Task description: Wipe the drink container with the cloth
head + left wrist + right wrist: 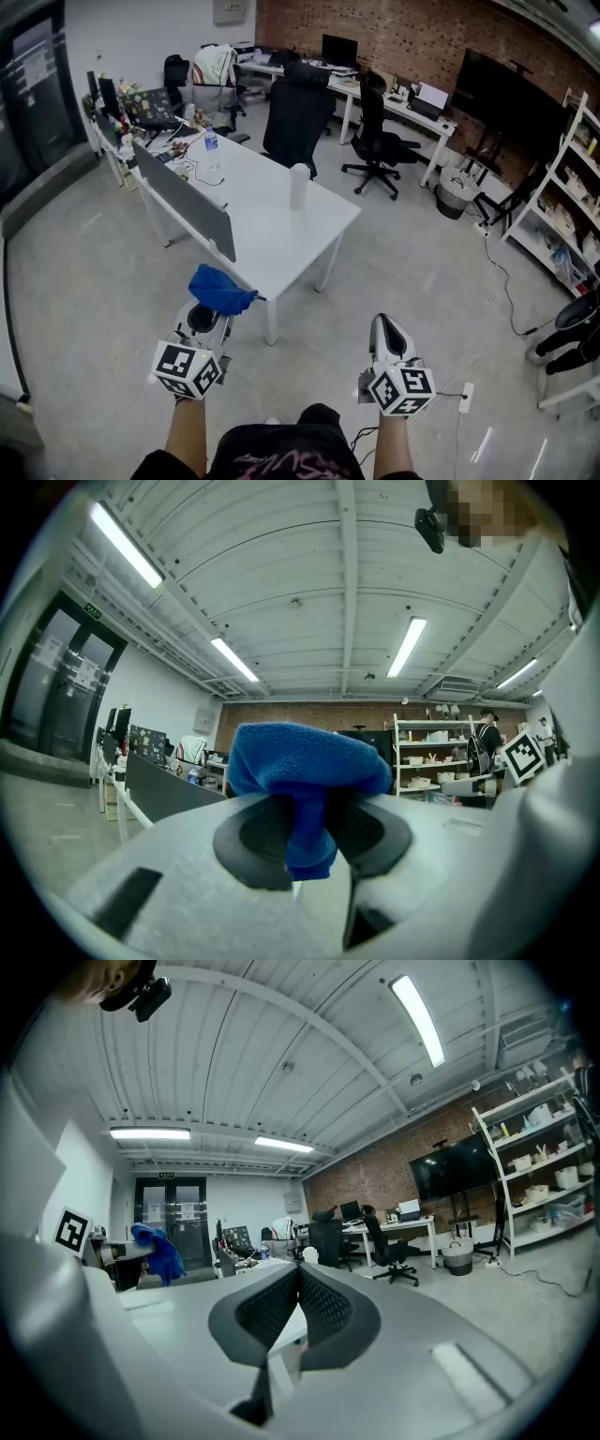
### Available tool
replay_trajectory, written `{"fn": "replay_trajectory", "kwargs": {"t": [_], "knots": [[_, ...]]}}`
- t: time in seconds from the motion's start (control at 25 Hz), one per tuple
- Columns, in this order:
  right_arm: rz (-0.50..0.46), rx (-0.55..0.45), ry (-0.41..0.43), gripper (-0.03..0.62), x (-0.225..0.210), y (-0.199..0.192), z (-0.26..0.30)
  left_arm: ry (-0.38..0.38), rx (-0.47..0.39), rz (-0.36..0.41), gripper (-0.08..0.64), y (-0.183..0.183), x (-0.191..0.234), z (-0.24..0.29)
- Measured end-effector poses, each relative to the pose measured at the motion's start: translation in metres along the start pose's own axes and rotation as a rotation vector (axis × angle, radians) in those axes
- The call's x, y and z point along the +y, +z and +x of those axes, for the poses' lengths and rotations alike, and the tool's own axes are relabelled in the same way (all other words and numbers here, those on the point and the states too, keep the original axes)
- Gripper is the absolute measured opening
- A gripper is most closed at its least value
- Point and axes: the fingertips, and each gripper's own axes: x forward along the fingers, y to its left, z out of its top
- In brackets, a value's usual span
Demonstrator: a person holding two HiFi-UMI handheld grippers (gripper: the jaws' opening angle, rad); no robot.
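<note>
One bunched blue cloth (222,289) sits clamped in the left gripper's (204,321) jaws; the right gripper's (387,330) are together, empty.

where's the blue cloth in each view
Head view: blue cloth lower left of centre, at the left tool's tip, by the white table's near corner.
Left gripper view: dead centre, pinched between the jaws.
Right gripper view: small, far left.
Shared landmark: brick wall.
</note>
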Motion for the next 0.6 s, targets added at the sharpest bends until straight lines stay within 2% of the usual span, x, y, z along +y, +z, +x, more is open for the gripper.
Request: {"fn": "replay_trajectory", "kwargs": {"t": [0.6], "knots": [[0.015,0.033,-0.042,0.006,-0.003,-0.013,-0.007,-0.035,0.021,-0.017,0.097,-0.011,-0.004,-0.001]]}}
